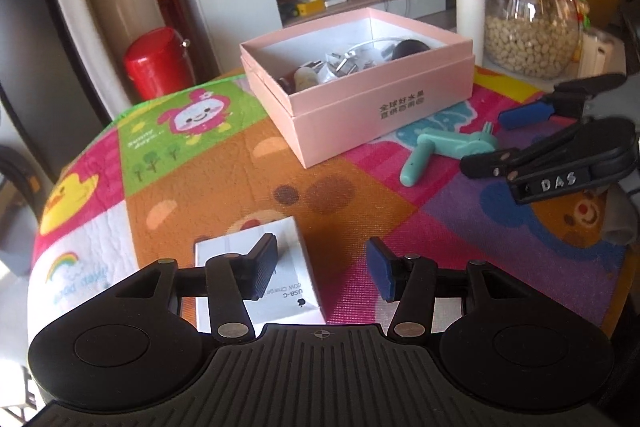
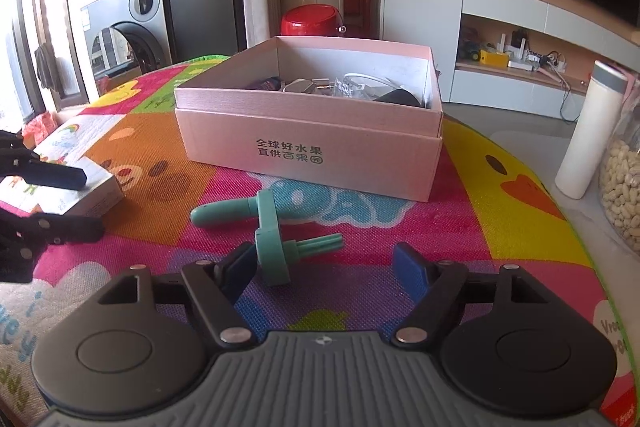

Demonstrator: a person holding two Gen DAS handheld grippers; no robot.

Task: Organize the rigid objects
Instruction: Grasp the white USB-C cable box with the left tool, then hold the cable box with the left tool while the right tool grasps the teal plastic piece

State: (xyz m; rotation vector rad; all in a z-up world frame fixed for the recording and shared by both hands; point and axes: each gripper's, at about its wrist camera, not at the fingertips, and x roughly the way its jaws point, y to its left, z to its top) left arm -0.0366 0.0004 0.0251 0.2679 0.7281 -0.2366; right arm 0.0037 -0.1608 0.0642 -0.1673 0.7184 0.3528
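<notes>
A pink open box (image 1: pixel 384 115) (image 2: pixel 312 151) stands on the colourful mat and holds several small items. A teal crank handle (image 1: pixel 448 151) (image 2: pixel 272 239) lies on the mat in front of the box. A white USB-C charger box (image 1: pixel 280 283) (image 2: pixel 76 187) lies on the mat. My left gripper (image 1: pixel 322 273) is open, its left finger over the charger box; it also shows in the right wrist view (image 2: pixel 86 203). My right gripper (image 2: pixel 324 271) is open and empty, just behind the crank handle's round end; it also shows in the left wrist view (image 1: pixel 484 139).
A white bottle (image 1: pixel 470 15) (image 2: pixel 588 135) and a glass jar of nuts (image 1: pixel 532 23) (image 2: pixel 622 183) stand at the table's far right. A red bin (image 1: pixel 158 61) stands on the floor beyond the table edge. Shelves line the back wall.
</notes>
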